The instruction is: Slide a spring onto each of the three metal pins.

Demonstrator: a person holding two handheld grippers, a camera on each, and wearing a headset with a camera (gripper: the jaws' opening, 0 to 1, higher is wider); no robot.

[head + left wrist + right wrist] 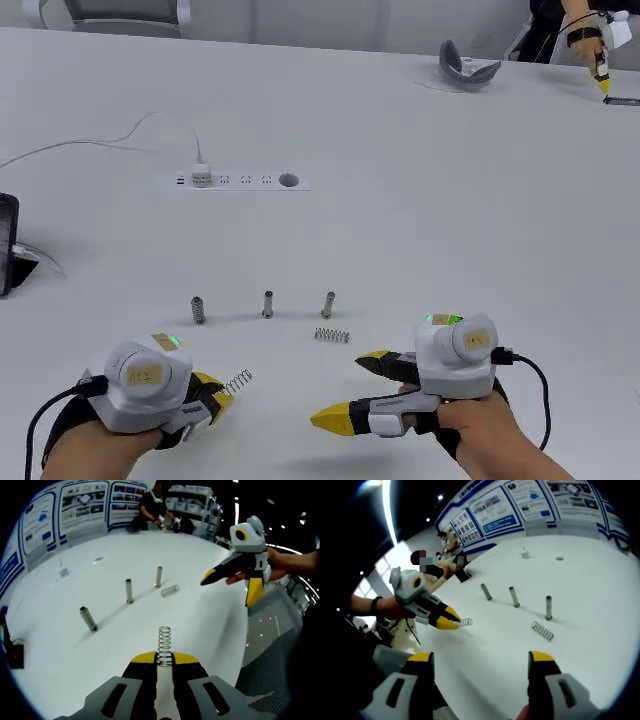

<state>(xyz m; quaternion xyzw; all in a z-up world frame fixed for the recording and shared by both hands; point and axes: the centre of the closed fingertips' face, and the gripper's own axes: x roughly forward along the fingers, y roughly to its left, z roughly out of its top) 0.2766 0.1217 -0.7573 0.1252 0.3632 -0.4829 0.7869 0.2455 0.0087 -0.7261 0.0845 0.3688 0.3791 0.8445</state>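
— springs, where are they all?
— the first spring [89, 620] sits around the left pin [197, 300], which stands up straight on the white table [420, 230].
— and the other pins?
— the middle pin [268, 304] and the right pin [328, 304] stand bare in the same row. the loose spring [332, 336] lies flat on the table just in front of the right pin, not touching it.
— is there one more?
— yes. the third spring [164, 641] is pinched by one end in the left gripper [159, 658]. the yellow tips are squeezed tight on it, and the rest of the spring sticks out past them. it is nearer to the person than the pins are.
— what about the other hand?
— the right gripper [340, 388] has its jaws spread wide and empty. it is off to the right of the loose spring, near the person and well apart from the pins.
— anything else on the table?
— a white power strip [235, 181] with a cord plugged in lies far behind the pins.
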